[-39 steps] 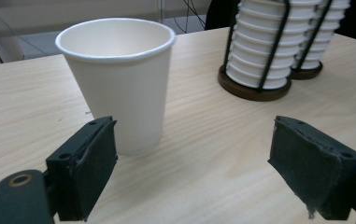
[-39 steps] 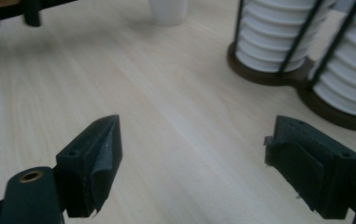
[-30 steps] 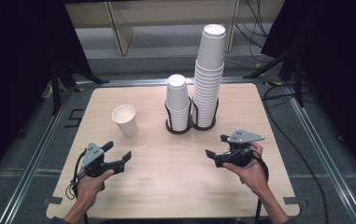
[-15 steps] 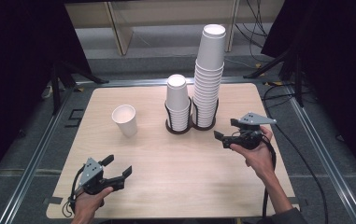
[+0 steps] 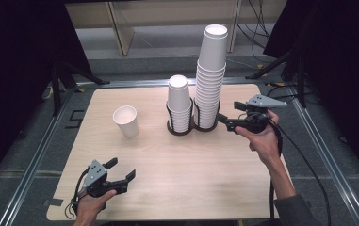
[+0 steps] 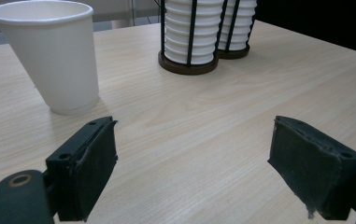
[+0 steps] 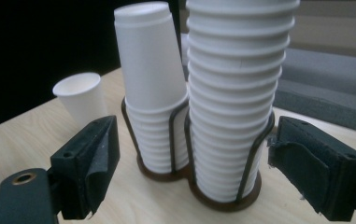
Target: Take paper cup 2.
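1. High view had my right gripper (image 5: 222, 118) at three o'clock of the tall stack of white paper cups (image 5: 210, 80) in its black wire holder (image 5: 207, 123), jaws wide, empty.
2. My left gripper (image 5: 120, 171), also wide and empty, sat near the table's six o'clock edge.
3. I judged a low grab might catch the wire and topple the stack.
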`<control>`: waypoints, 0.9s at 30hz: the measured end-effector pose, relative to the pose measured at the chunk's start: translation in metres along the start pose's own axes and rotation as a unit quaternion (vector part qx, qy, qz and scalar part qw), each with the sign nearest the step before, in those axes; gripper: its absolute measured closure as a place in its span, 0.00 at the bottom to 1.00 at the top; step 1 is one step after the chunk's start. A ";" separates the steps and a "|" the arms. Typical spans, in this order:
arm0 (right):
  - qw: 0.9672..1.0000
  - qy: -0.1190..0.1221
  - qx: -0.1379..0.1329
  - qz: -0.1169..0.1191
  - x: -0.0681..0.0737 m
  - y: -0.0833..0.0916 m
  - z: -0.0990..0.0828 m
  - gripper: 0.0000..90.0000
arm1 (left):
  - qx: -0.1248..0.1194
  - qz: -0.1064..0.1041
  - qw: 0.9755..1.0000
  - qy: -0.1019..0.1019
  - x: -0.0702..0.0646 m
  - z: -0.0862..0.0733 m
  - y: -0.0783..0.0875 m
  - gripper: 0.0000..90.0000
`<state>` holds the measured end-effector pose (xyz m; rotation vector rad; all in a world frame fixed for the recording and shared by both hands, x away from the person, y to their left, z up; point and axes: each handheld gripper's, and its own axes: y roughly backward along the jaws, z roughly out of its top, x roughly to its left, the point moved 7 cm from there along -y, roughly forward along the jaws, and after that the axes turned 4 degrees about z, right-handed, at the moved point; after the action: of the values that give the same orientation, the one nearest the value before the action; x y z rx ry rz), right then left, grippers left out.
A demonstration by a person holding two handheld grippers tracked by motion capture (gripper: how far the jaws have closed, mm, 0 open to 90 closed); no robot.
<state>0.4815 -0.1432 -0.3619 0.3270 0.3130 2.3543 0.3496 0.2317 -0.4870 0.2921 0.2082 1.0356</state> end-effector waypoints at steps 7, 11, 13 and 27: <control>1.000 0.016 -0.014 -0.010 -0.005 -0.002 0.039 0.17 | 0.005 -0.002 1.000 -0.013 -0.003 -0.002 -0.003 0.16; 0.999 0.026 -0.020 -0.017 -0.008 -0.004 0.060 0.17 | 0.005 -0.004 1.000 -0.015 -0.003 -0.003 -0.003 0.16; 0.999 0.029 -0.028 -0.022 -0.012 -0.006 0.070 0.17 | 0.002 -0.005 1.000 -0.014 -0.003 -0.003 -0.003 0.16; 0.998 0.028 -0.047 -0.030 -0.021 -0.020 0.120 0.17 | 0.000 -0.011 1.000 -0.016 -0.004 -0.004 -0.006 0.16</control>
<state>0.5474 -0.1283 -0.2588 0.2056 0.2344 2.3136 0.3514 0.2256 -0.4925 0.3050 0.1816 1.0090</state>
